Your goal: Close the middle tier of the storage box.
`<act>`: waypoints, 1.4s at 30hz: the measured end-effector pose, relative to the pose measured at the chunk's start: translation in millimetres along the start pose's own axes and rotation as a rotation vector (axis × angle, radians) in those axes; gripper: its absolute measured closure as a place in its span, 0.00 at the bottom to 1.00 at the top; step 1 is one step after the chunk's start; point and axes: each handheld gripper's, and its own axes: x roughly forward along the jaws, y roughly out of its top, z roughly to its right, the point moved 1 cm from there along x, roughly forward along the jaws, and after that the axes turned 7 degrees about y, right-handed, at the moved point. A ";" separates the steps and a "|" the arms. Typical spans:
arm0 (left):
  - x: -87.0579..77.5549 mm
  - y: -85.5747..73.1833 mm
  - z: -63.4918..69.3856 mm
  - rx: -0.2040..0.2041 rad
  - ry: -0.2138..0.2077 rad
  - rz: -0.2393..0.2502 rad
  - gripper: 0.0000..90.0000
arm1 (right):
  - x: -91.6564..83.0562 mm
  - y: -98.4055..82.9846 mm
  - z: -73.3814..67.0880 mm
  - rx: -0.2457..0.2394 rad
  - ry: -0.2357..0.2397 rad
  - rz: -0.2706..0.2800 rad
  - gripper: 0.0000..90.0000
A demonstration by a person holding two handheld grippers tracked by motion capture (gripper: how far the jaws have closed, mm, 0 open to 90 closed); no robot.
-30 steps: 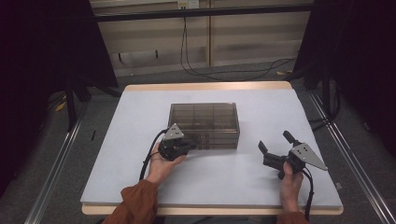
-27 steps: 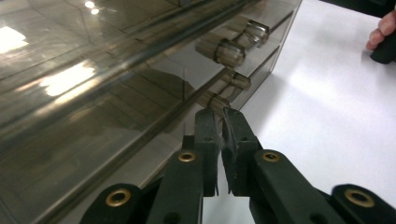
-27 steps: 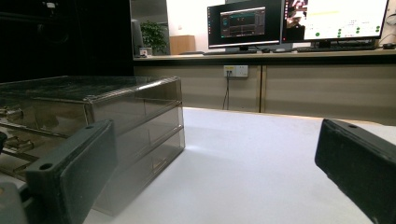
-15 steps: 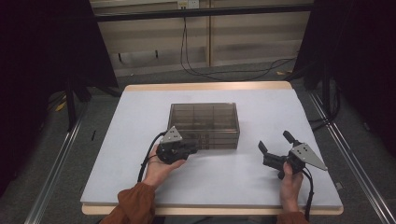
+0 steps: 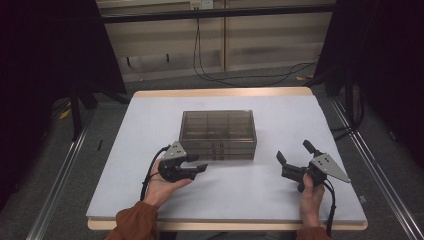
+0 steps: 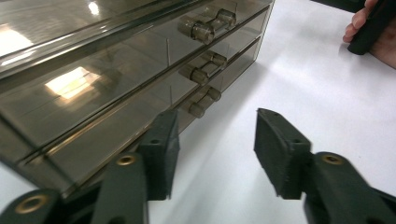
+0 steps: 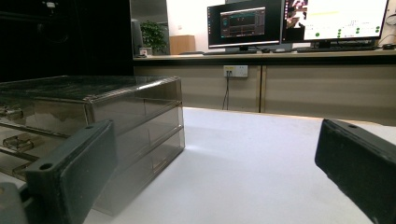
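Left tongs (image 5: 200, 167), just opened and empty, sit beside the smoky drawer box (image 5: 218, 134); right tongs (image 5: 293, 154) gape apart

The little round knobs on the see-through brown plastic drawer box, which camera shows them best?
The left gripper view: the little round knobs sit close and sharp, in pairs on three drawer fronts. The high view shows the see-through brown plastic drawer box whole, its knobs tiny. The right gripper view shows a side corner, with blurry knobs at the left edge.

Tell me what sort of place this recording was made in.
Most likely a lab or office set up for recording: a white table ringed by black curtains, computer monitors on a back counter, and cables on the carpeted floor.
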 end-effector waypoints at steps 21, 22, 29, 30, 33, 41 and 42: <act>-40.3 -15.0 -11.4 -0.083 0.126 0.013 0.04 | 0.0 -0.1 -0.1 -0.003 -0.001 0.002 0.00; -43.6 -17.1 -15.4 -0.125 0.150 0.013 0.03 | 0.0 -0.1 0.0 -0.002 -0.001 0.001 0.00; -54.9 -27.7 -26.3 -0.132 0.163 0.025 0.03 | -0.3 -0.1 0.0 -0.002 -0.002 0.000 0.00; -59.3 -32.4 -28.8 -0.118 0.162 0.022 0.03 | -0.6 -0.1 0.1 -0.004 -0.001 -0.002 0.00; -63.5 -37.4 -31.7 -0.124 0.153 0.029 0.03 | -0.4 -0.1 0.0 -0.004 -0.002 0.000 0.00; -78.0 -50.2 -40.3 -0.156 0.177 0.020 0.03 | -0.4 -0.1 0.0 -0.006 -0.002 0.000 0.00; -80.6 -52.1 -43.5 -0.166 0.196 0.008 0.03 | -0.4 -0.1 0.0 -0.006 -0.002 0.000 0.00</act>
